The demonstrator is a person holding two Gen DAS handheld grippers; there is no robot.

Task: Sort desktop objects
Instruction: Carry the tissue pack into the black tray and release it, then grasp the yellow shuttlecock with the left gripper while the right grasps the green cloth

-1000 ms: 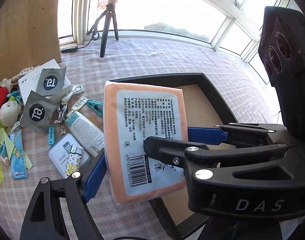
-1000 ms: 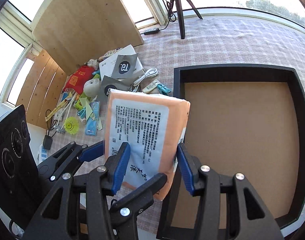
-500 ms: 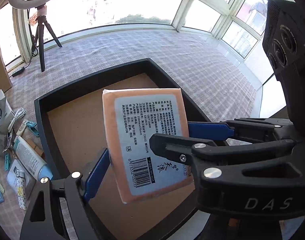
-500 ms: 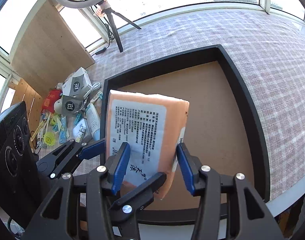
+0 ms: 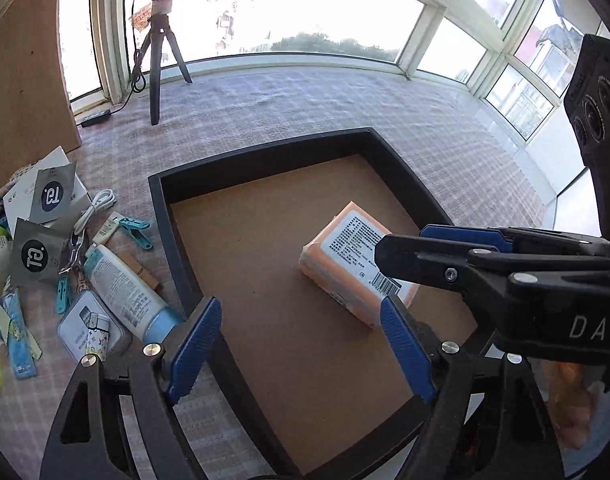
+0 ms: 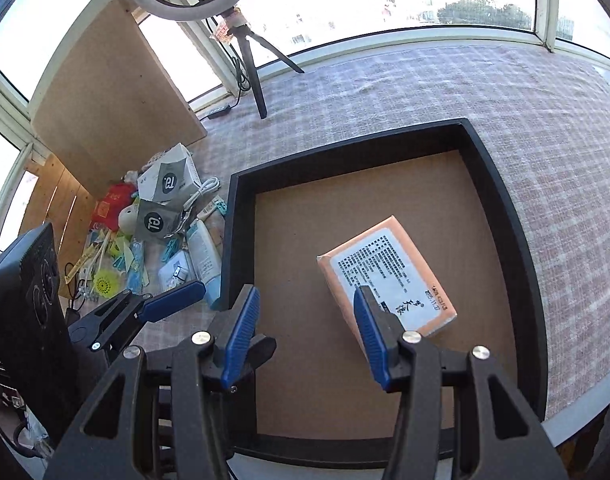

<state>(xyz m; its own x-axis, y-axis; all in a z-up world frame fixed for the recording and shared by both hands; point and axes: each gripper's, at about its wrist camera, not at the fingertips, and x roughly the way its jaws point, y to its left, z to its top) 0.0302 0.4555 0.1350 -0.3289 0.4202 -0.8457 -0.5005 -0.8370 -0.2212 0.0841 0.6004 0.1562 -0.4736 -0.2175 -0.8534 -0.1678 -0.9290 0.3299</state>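
Observation:
An orange tissue pack (image 5: pixel 345 264) with a white printed label lies flat on the brown floor of a black-rimmed tray (image 5: pixel 265 160); both also show in the right wrist view, the pack (image 6: pixel 389 276) and the tray (image 6: pixel 345 152). My left gripper (image 5: pixel 301 344) is open and empty above the tray's near left part. My right gripper (image 6: pixel 309 328) is open and empty above the tray, just in front of the pack. The right gripper crosses the left wrist view and hides the pack's right end.
A pile of small items lies left of the tray: a white tube (image 5: pixel 121 292), grey sachets (image 5: pixel 37 252), a white cable (image 5: pixel 97 204), blue clips (image 5: pixel 135 230), a card holder (image 5: pixel 89 328). A tripod (image 5: pixel 157 68) stands at the back and a wooden board (image 6: pixel 113 92) at the back left.
Both grippers held the orange pack over the tray half a second ago. They have opened and drawn back, and the pack now lies flat on the tray floor.

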